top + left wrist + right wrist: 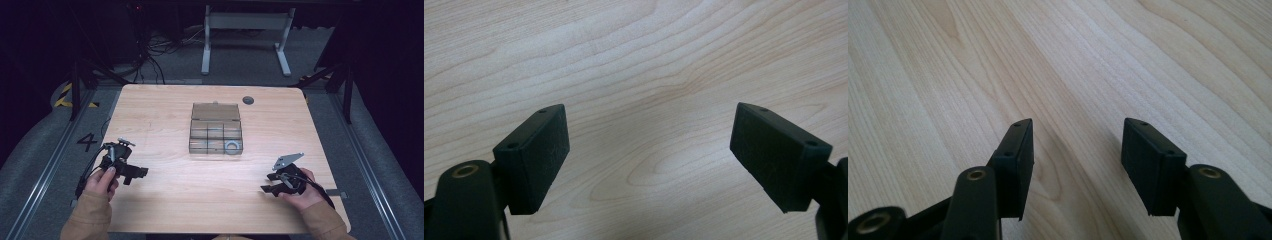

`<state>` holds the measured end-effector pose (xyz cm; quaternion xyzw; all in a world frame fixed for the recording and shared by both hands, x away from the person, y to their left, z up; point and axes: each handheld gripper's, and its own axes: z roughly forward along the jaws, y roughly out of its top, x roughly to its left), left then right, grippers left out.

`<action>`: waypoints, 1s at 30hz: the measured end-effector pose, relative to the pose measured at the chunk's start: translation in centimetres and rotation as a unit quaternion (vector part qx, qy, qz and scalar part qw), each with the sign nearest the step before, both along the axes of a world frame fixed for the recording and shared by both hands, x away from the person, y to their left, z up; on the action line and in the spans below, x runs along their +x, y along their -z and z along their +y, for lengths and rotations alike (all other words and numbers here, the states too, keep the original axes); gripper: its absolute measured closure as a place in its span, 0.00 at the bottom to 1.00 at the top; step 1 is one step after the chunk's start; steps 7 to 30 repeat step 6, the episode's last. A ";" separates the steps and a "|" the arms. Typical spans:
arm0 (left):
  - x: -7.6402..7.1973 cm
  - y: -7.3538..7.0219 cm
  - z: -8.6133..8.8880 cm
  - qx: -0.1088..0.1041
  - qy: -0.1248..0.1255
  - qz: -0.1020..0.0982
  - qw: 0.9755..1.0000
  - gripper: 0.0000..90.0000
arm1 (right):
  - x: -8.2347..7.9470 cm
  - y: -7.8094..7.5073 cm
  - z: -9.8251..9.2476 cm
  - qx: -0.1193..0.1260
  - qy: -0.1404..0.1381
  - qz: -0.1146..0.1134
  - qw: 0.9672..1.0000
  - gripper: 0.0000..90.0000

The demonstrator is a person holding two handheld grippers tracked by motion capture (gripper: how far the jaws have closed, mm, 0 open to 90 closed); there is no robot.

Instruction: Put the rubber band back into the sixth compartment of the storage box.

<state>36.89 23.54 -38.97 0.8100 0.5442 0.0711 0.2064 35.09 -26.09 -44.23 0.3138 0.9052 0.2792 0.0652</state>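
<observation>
Nothing has been taken in hand yet, by the look of it — both tongs are empty and rest low over bare wood at the near side of the worktop (165,107).

The left tongs (142,172) sit near the left edge, pointing right toward the middle. In the left gripper view their jaws stand wide apart with only wood grain between them (649,150). The right tongs (266,188) sit near the right edge, pointing left. In the right gripper view (1077,165) their jaws are open too, somewhat narrower, again with nothing between them.

The thing nearest both is the clear compartment box (216,135), standing in the middle of the worktop, well apart from either pair of tongs. Its lid (216,111) is already swung up and back on the far side, so the compartments lie open. A pale ring (232,146) lies in the near-right compartment; whether the other compartments hold anything is too small to tell.

As a judgement: the work is at its very start — the box is open and reachable, but the approach, the grasp and any moving of the ring or closing of the lid are all still left.
</observation>
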 end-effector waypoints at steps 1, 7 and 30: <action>0.0 0.0 0.0 0.000 0.000 0.000 1.000 0.18 | 0.0 0.0 0.1 0.000 0.001 0.001 1.000 0.52; 0.0 0.0 0.0 0.003 0.000 0.000 1.000 0.18 | 0.0 0.1 0.1 0.001 -0.002 0.000 1.000 0.52; 0.0 0.0 0.0 0.003 0.000 0.000 1.000 0.18 | 0.0 0.1 0.1 0.001 -0.002 0.000 1.000 0.52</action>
